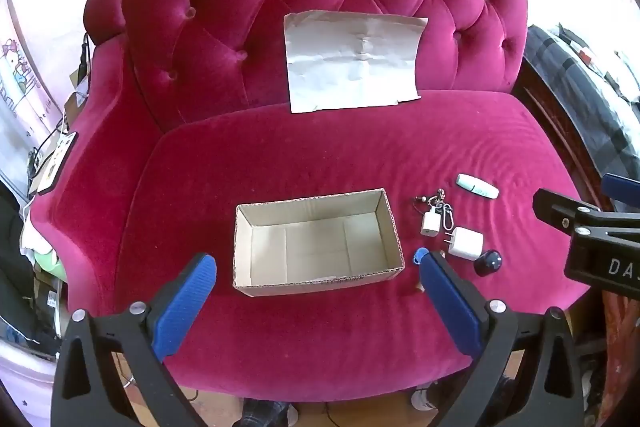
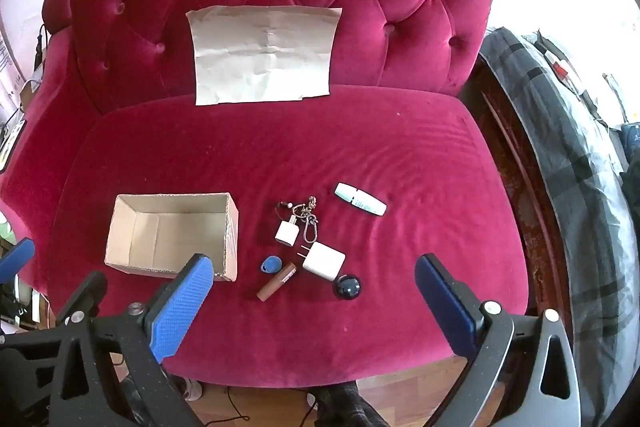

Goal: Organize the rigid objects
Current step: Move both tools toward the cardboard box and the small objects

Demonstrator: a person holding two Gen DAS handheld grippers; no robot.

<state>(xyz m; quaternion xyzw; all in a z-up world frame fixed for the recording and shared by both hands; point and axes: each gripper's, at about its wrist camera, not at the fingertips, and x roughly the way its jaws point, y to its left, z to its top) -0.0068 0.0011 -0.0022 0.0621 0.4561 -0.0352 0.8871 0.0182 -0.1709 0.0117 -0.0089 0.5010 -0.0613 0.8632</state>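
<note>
An open, empty cardboard box [image 1: 316, 241] [image 2: 172, 237] sits on the red velvet seat [image 1: 320, 155]. Right of it lie small objects: a big white charger [image 2: 324, 261] [image 1: 464, 242], a small white plug [image 2: 286, 231] [image 1: 429, 225], a key ring with clips [image 2: 308, 223], a mint-white tube [image 2: 360, 205] [image 1: 477, 185], a dark round knob [image 2: 347, 287] [image 1: 488, 263], a blue piece [image 2: 271, 264] and a brown lipstick tube [image 2: 277, 281]. My left gripper [image 1: 316, 263] is open above the box's near side. My right gripper [image 2: 312, 267] is open above the objects.
A creased sheet of brown paper [image 2: 264, 55] leans against the tufted backrest. A dark wooden frame and a plaid blanket [image 2: 568, 131] lie to the right. Cables and clutter sit beyond the left armrest [image 1: 60, 147]. Wooden floor shows under the seat's front edge.
</note>
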